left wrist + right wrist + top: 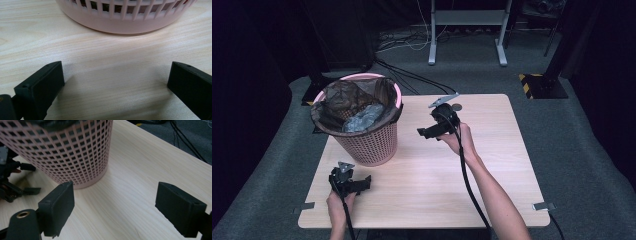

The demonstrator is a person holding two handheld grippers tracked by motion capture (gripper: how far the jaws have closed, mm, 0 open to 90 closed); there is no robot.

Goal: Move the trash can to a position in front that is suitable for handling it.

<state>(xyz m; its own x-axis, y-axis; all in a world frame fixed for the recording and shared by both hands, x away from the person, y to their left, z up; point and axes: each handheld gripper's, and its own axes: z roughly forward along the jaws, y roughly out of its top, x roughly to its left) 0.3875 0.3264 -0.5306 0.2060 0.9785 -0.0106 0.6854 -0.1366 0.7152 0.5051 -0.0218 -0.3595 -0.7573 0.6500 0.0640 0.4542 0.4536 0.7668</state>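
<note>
Right gripper (428, 133) first: it's up off the tabletop (492, 165) near the middle of the far half, jaws apart with nothing between them, aimed left toward the pink basket (371, 142). Its own view looks past the spread jaws at the basket's lattice wall (67, 152) rising from the wood, close ahead and a little to the left. The left gripper (362, 184) sits low by the near-left corner, jaws wide and empty too; its view catches just the basket's foot (125, 23) straight ahead, bare wood between. From above you get what neither gripper view offers: the dark liner bag (337, 102) folded over the rim and something crumpled and grey (364, 119) inside. The basket stands at the far-left corner, between the two grippers.
</note>
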